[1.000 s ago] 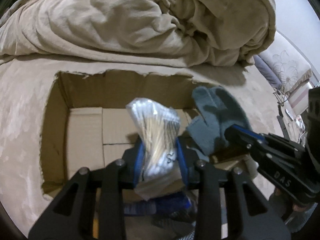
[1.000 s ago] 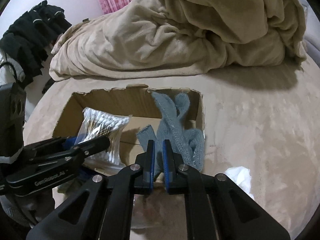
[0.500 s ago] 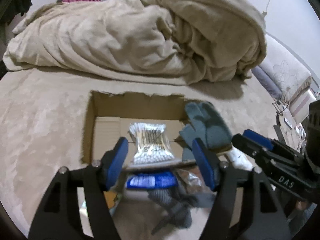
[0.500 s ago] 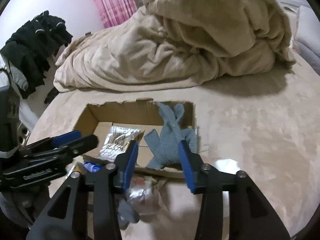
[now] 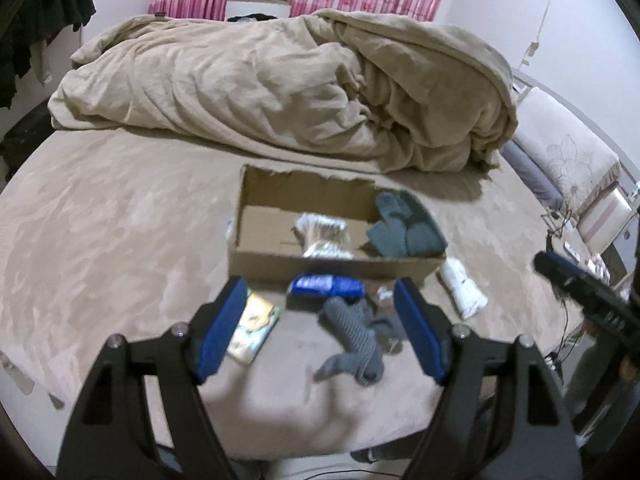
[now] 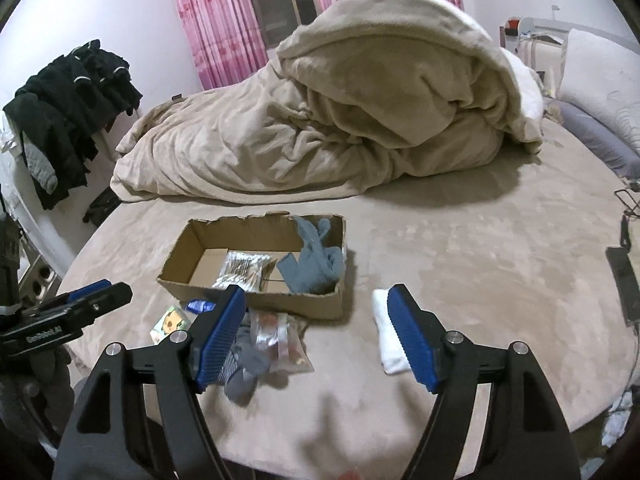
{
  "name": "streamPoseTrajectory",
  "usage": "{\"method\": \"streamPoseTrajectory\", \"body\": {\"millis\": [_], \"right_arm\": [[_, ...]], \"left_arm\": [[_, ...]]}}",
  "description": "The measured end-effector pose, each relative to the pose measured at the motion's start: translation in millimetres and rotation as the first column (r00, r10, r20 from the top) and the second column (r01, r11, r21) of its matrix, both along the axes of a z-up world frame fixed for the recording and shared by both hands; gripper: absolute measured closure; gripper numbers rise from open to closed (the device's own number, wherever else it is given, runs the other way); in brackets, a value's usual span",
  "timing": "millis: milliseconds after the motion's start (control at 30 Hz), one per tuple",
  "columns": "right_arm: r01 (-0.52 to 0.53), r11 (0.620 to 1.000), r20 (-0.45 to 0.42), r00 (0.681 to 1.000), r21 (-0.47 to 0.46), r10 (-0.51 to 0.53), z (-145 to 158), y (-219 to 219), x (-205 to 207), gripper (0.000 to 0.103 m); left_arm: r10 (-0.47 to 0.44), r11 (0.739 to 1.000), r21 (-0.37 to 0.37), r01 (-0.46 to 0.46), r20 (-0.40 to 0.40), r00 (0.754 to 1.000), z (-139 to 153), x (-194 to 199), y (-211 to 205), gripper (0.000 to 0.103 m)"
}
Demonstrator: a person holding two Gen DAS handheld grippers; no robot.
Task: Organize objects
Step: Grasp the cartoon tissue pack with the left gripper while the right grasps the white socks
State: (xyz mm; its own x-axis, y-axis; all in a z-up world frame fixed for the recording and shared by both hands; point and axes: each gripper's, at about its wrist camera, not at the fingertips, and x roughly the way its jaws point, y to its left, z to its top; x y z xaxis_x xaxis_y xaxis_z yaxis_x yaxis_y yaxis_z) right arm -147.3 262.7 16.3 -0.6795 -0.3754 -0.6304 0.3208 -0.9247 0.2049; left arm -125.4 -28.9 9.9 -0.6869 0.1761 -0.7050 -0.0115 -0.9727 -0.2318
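Note:
An open cardboard box (image 5: 276,268) (image 6: 256,304) sits on the beige bed. Inside lie a pack of cotton swabs (image 5: 325,236) (image 6: 242,267) and a grey-blue knit glove (image 5: 404,226) (image 6: 316,258) draped against its right wall. In front of the box lie a blue packet (image 5: 326,286) (image 6: 200,305), a striped grey sock (image 5: 352,340) (image 6: 244,364), a clear bag (image 6: 280,338), a small colourful packet (image 5: 252,328) (image 6: 170,322) and a white rolled cloth (image 5: 462,288) (image 6: 386,336). My left gripper (image 5: 320,332) and right gripper (image 6: 316,338) are open and empty, held back above these items.
A bunched beige duvet (image 5: 280,88) (image 6: 340,120) fills the back of the bed. Dark clothes (image 6: 68,116) hang at the left. Pillows (image 5: 568,160) lie at the right edge. Pink curtains (image 6: 224,12) are behind.
Both grippers opened, letting the swab pack and the glove drop into the box, then pulled back and up away from the box.

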Motion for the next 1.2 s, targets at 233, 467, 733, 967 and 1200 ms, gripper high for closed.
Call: {"method": "streamPoseTrajectory", "body": {"millis": [233, 467, 733, 967, 1200], "right_arm": [[0.011, 1.000, -0.012, 1.000, 0.017, -0.010, 2, 13, 21, 0.026], [0.021, 0.999, 0.018, 1.000, 0.031, -0.021, -18, 25, 25, 0.026], [0.028, 0.998, 0.049, 0.998, 0.055, -0.031, -52, 29, 8, 0.026], [0.039, 0.996, 0.095, 0.994, 0.074, -0.046, -78, 32, -10, 0.026], [0.049, 0.994, 0.126, 0.990, 0.094, -0.061, -102, 32, -35, 0.026]], "left_arm": [[0.015, 1.000, -0.015, -0.014, 0.039, 0.999, -16, 22, -11, 0.026], [0.019, 0.996, -0.085, -0.013, 0.073, 0.997, -43, 26, -13, 0.026], [0.031, 0.983, -0.182, -0.016, 0.083, 0.996, -76, 13, -12, 0.026], [0.025, 0.986, -0.167, -0.007, 0.108, 0.994, -94, -4, -17, 0.026], [0.021, 0.979, -0.205, 0.003, 0.116, 0.993, -113, -26, -20, 0.026]]}}
